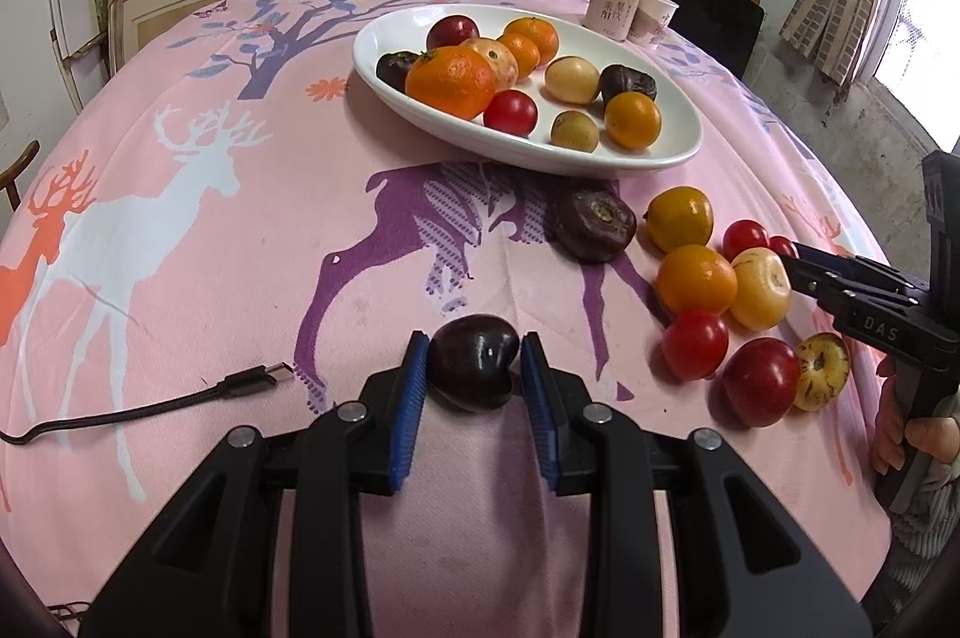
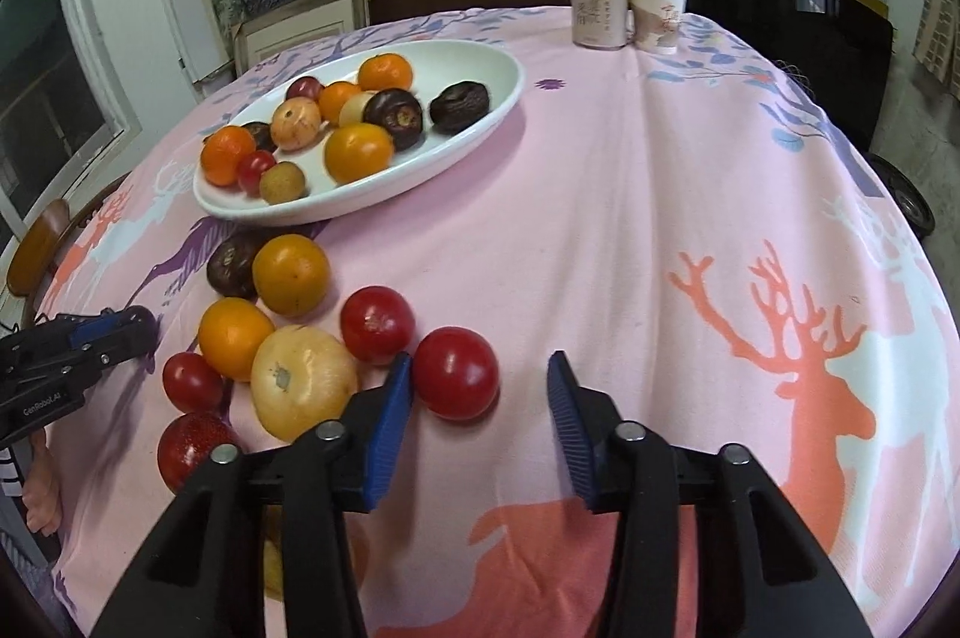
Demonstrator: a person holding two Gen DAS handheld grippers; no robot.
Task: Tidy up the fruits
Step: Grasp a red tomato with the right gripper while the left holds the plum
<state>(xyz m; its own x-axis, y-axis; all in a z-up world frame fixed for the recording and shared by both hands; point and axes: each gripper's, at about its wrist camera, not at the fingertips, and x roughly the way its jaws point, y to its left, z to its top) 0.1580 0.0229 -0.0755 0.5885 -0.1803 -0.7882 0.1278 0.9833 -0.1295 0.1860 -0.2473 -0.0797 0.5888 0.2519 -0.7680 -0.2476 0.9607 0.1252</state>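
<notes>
Left wrist view: eleven fruits sat in white dish [image 1: 384, 38], nine loose on pink cloth [image 1: 240, 278]. Left gripper [image 1: 474, 368] clamped dark plum [image 1: 474, 368] near cloth's front edge. Right gripper [image 2: 480, 386], angled downward, jaws apart around red tomato [image 2: 455, 372].

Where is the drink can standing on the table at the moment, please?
The drink can stands upright at the table's far edge, touching the left side of the paper cup, beyond and right of the white plate.

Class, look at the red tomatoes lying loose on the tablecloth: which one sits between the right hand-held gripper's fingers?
The tomato against the inner blue pad of the right hand-held gripper; the other loose tomatoes lie outside its fingers.
</notes>
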